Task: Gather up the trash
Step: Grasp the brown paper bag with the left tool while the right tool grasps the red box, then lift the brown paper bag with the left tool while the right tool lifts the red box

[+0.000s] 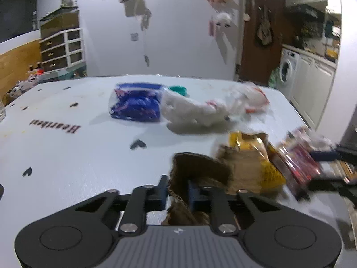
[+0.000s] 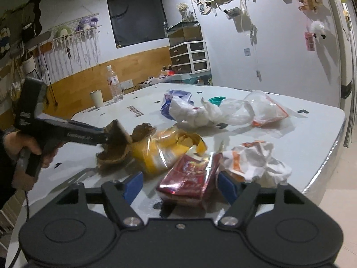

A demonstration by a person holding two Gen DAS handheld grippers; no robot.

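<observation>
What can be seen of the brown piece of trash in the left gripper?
The brown cardboard scrap is torn, crumpled and dull, with ragged edges and a corrugated layer showing. The left gripper is shut on it, blue pads pinching it from both sides. It hangs tilted just above the white table. Its far edge lies against the yellow wrapper; whether it still touches the table is unclear.
</observation>
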